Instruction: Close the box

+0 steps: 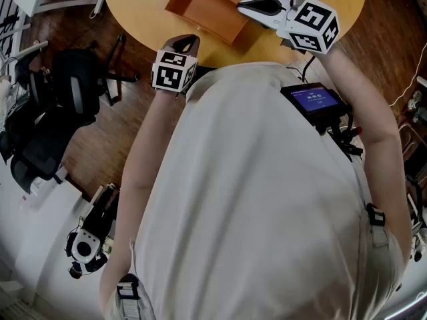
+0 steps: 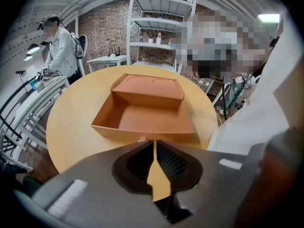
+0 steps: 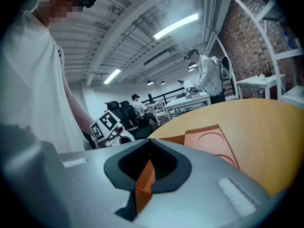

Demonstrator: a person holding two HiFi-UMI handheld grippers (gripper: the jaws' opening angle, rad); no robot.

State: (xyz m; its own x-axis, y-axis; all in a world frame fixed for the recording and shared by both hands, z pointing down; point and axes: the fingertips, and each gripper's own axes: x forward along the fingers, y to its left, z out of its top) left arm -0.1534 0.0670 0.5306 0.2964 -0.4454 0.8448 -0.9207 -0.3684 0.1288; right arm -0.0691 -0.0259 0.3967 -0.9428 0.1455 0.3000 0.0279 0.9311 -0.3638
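An orange cardboard box stands open on the round yellow table. In the left gripper view the box lies just ahead, its lid half raised at the far side. My left gripper is shut and empty, held at the table's near edge, short of the box. My right gripper hovers over the box's right side, shut with nothing held. In the right gripper view its tips meet above the box's orange wall, with the lid to their right.
Black office chairs stand on the wooden floor at left. A spare gripper lies on a white surface at lower left. A screen hangs on my chest. A white shelf and another person are beyond the table.
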